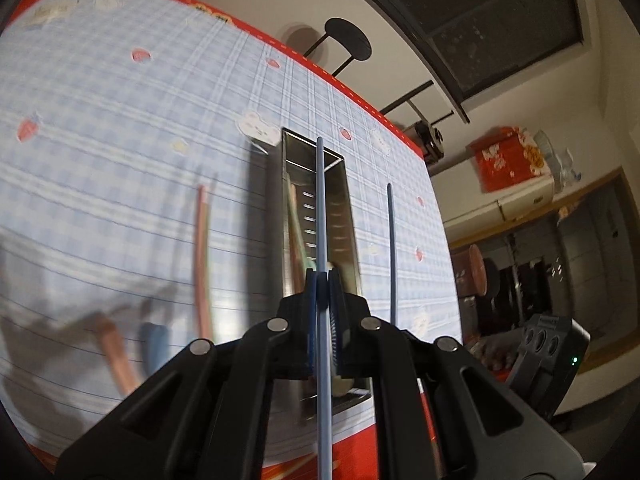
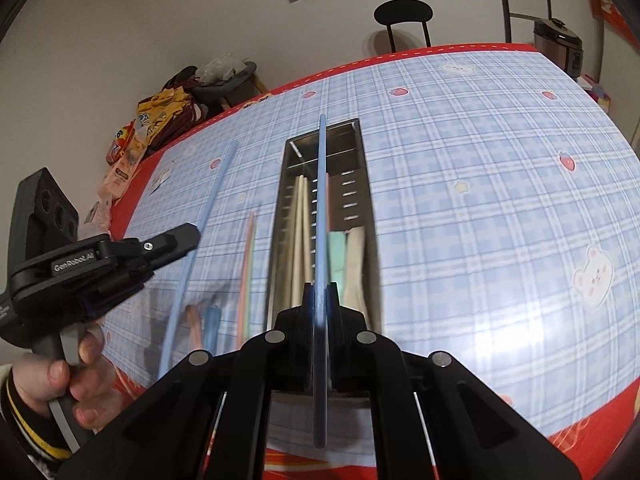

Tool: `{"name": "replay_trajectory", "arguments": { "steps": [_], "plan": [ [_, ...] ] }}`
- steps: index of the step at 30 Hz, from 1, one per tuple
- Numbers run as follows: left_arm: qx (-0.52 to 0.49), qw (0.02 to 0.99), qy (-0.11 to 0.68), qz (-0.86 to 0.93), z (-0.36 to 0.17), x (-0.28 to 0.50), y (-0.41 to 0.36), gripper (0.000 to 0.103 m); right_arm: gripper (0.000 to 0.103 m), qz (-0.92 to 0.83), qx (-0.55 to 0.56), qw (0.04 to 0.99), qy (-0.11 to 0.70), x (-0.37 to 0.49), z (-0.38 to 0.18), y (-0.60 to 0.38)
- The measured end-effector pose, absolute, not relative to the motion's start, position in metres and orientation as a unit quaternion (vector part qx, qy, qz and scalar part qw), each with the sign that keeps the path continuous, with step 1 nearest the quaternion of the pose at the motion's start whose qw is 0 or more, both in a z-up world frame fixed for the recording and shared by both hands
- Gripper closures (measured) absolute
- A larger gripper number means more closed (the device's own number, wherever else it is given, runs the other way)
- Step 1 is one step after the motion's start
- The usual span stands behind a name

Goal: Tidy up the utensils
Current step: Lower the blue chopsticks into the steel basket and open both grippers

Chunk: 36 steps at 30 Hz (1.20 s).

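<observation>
My left gripper (image 1: 323, 280) is shut on a light blue chopstick (image 1: 321, 208), held above a long steel utensil tray (image 1: 347, 200). My right gripper (image 2: 320, 292) is shut on a second blue chopstick (image 2: 321, 200), over the same steel tray (image 2: 362, 152). Beige and green utensils (image 2: 336, 256) lie in the tray. In the right wrist view the left gripper (image 2: 188, 238) appears at the left with its chopstick (image 2: 208, 208) slanting over the table. The left wrist view shows the right-hand chopstick (image 1: 391, 248) as a dark line right of the tray.
Pink and green chopsticks (image 2: 248, 264) and two spoon handles, pink (image 2: 193, 322) and blue (image 2: 212, 320), lie on the checked tablecloth (image 2: 480, 200) left of the tray. A person's hand (image 2: 60, 376) grips the left handle. Snack packets (image 2: 160, 116) and a black stool (image 2: 403, 12) sit beyond the table.
</observation>
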<state>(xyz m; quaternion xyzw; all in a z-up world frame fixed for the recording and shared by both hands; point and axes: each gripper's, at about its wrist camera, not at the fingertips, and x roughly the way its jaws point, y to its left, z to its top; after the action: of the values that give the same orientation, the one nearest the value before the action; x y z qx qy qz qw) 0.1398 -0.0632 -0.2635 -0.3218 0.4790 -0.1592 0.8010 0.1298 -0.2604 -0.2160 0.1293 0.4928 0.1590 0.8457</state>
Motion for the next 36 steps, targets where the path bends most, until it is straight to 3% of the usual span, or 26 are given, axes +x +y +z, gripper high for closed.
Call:
{"name": "replay_trajectory", "arguments": {
  "steps": [36],
  "plan": [
    [-0.322,0.803,0.494,-0.086,-0.310,0.194,-0.103,0.093,0.096,0.214,0.155,0.791,0.552,0.181,-0.257,-0.253]
  ]
}}
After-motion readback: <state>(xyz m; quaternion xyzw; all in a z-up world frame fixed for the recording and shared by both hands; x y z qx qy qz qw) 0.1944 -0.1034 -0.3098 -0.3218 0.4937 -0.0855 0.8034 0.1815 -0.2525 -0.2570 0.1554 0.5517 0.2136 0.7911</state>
